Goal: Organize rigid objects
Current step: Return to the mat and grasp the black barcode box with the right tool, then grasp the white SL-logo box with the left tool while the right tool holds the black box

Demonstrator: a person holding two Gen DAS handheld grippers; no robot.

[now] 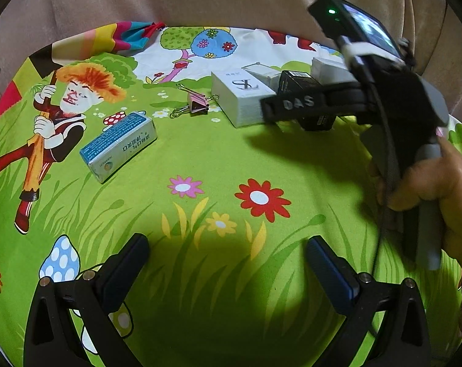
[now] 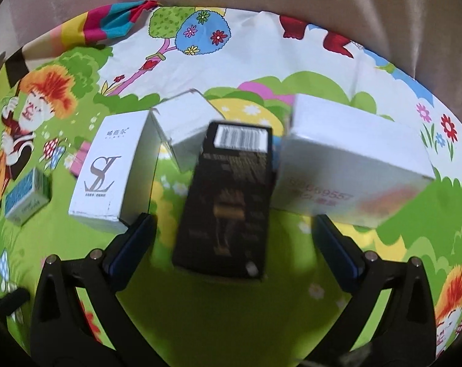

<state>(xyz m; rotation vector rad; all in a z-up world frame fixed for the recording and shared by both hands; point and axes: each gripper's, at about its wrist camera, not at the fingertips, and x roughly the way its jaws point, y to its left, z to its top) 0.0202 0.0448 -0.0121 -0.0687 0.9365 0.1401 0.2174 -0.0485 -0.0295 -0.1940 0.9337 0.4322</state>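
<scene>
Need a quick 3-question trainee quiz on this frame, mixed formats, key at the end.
1. True or false: the right gripper is clamped on the black box.
2. Which lies apart from the box cluster, nearer the left gripper?
A. blue-and-white box
B. white box with the grey logo
C. large white box
3. Fill in: the small metal item on the printed cloth between the blue-and-white box and the logo box is a ___.

Key: 1 false, its jaws stand wide either side of the black box, no contact visible; 2 A; 3 binder clip.
</scene>
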